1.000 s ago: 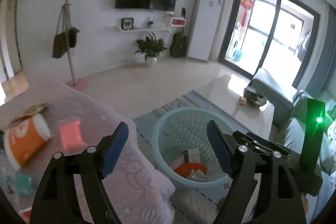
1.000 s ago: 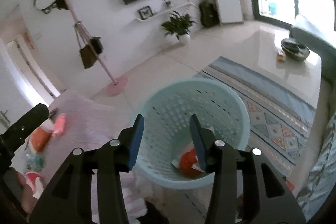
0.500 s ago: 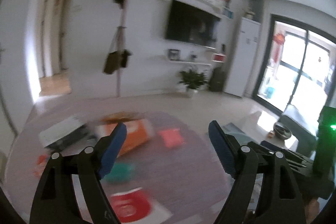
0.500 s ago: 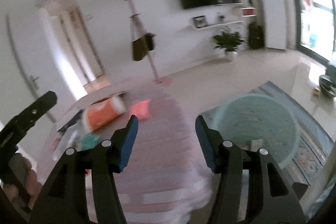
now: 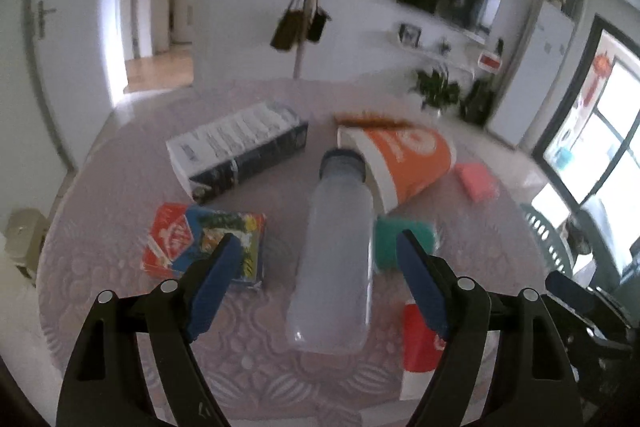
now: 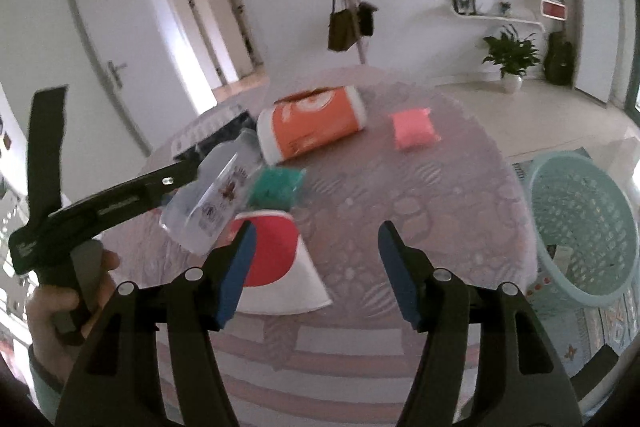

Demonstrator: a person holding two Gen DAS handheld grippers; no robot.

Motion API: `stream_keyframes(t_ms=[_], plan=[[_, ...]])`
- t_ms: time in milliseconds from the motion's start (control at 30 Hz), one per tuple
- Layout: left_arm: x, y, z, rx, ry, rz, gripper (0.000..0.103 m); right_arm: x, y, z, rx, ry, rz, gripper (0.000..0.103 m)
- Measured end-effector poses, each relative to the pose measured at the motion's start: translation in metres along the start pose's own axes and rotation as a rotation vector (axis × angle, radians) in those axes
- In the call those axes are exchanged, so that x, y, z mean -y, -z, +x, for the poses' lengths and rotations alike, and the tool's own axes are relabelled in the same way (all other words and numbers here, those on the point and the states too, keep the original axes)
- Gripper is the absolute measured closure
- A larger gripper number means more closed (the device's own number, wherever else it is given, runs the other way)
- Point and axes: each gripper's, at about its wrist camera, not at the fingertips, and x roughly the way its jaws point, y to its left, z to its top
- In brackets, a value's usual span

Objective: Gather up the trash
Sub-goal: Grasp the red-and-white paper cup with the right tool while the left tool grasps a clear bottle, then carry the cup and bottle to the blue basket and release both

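Left wrist: plastic bottle (image 5: 335, 259) between spread left hand-held gripper (image 5: 318, 269) jaws.

Nothing readable anywhere. Large white characters on the orange cup (image 5: 404, 163), blurred past reading. Print on the bottle (image 6: 218, 201) label and on the red-and-blue box (image 5: 204, 247), likewise illegible.

- The left gripper (image 5: 316, 263) has swung from above the basket (image 6: 580, 227) over to the table (image 5: 120, 267), jaws wide either side of the lying plastic bottle (image 5: 336, 259)
- The right gripper (image 6: 314, 259) has turned likewise, now over the red-and-white cup (image 6: 276, 267)
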Motion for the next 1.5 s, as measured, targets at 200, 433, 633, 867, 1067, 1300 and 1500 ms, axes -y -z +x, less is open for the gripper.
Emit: stream_keyframes(t_ms=[200,433,633,867,1067,1300,1500], plan=[[0.004,0.005,0.027,-0.053,0.000,0.035,0.042,-0.010,0.005,0.018,-0.056,-0.028,-0.038,0.043],[-0.002,0.018,0.031,-0.055,0.028,0.025,0.056,-0.019,0.010,0.036,-0.087,-0.048,-0.079,0.041],[-0.013,0.029,0.020,-0.022,0.075,-0.028,0.057,-0.017,0.015,0.060,-0.144,-0.066,-0.042,0.030],[-0.025,0.040,0.013,0.009,0.113,-0.090,0.057,-0.028,0.017,0.064,-0.146,-0.104,-0.068,0.048],[-0.024,0.041,0.006,0.026,0.115,-0.095,0.057,-0.036,0.023,0.052,-0.112,-0.117,-0.098,0.071],[-0.021,0.042,-0.012,0.092,0.149,-0.097,0.058,-0.035,0.019,0.029,-0.047,-0.073,-0.132,0.075],[-0.005,0.035,-0.030,0.145,0.180,-0.069,0.058,-0.018,0.008,0.002,0.032,-0.012,-0.117,0.075]])
